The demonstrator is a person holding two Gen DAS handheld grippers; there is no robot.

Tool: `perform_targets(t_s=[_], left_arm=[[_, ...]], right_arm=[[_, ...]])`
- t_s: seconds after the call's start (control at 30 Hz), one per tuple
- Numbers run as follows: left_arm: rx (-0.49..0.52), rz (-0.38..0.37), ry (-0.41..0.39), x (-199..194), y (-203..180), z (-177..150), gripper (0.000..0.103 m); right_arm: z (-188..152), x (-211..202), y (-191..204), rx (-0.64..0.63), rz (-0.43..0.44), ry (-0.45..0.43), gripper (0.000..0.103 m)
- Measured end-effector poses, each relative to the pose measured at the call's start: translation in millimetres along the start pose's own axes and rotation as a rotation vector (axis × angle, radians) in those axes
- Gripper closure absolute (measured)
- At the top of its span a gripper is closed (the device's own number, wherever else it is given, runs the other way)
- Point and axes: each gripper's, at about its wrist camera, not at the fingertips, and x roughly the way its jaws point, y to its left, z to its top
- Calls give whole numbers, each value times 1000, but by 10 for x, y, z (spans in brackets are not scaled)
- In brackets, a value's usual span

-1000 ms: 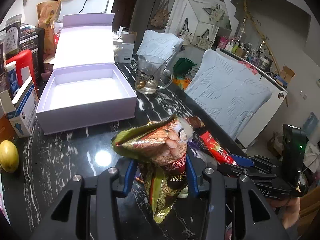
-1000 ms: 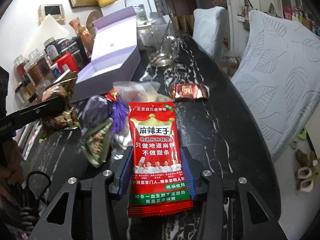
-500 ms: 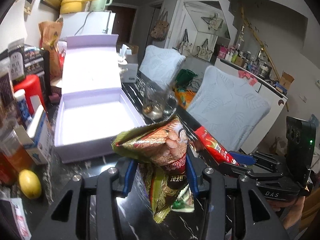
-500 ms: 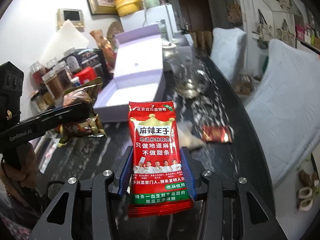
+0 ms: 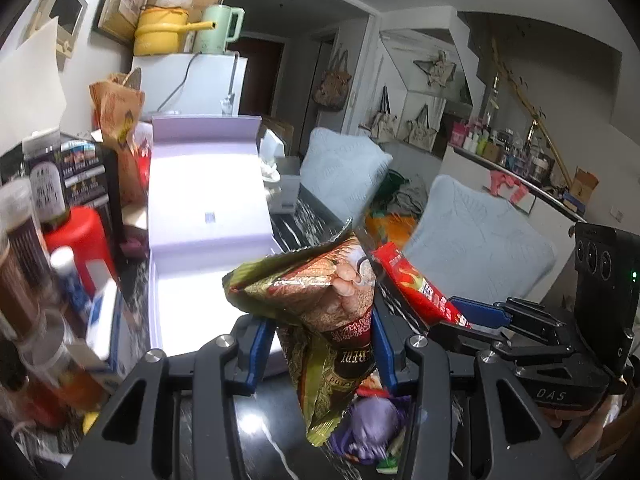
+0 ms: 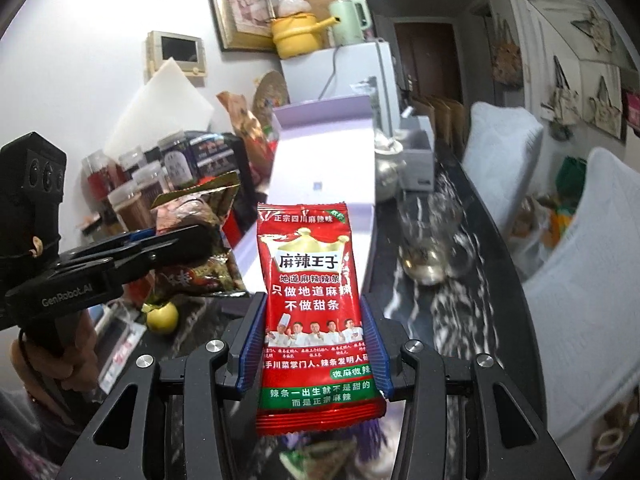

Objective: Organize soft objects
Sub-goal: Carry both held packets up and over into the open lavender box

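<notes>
My left gripper [image 5: 318, 344] is shut on a crumpled green-brown snack bag [image 5: 320, 304] and holds it up in the air; it also shows in the right wrist view [image 6: 196, 240]. My right gripper [image 6: 312, 348] is shut on a flat red snack packet [image 6: 312, 308], also raised; its edge shows in the left wrist view [image 5: 416, 288]. The open lilac box [image 5: 200, 280] with its lid standing up lies ahead on the black marble table [image 6: 460, 292]; it also shows in the right wrist view [image 6: 320, 168]. More packets, one purple [image 5: 372, 428], lie below the left gripper.
Jars, a red container [image 5: 76, 248] and boxes crowd the table's left side. A glass mug [image 6: 428, 248] stands right of the box. A yellow fruit [image 6: 162, 316] lies at the left. Chairs with pale blue covers [image 5: 476, 248] line the table's right edge.
Both grippers have risen from the table with their packets and moved toward the lilac box. The views now look over the box and the room instead of down at the table.
</notes>
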Motion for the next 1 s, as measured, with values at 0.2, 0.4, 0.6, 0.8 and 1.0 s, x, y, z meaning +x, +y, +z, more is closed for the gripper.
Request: perform_targets(t_s=[0.2,0.4,0.6,0.8,1.0], left_arm=[[4,17,-44,81,135,259,60],[9,56,-67,277,291,461,60],[-7,81,-64,557,484,620,60],[-43,115,-71,796,680,739,60],[-57,168,-73,1003,851,845,60]], right_arm=[[297,170,60,-25,13,-25,58],[568,358,73,-38,16,-40,58],[824,649,57,-52,1,-40,58],[1029,935,11,-71,3,-32,58],[1199,1213,-24,-85,2,-18,58]])
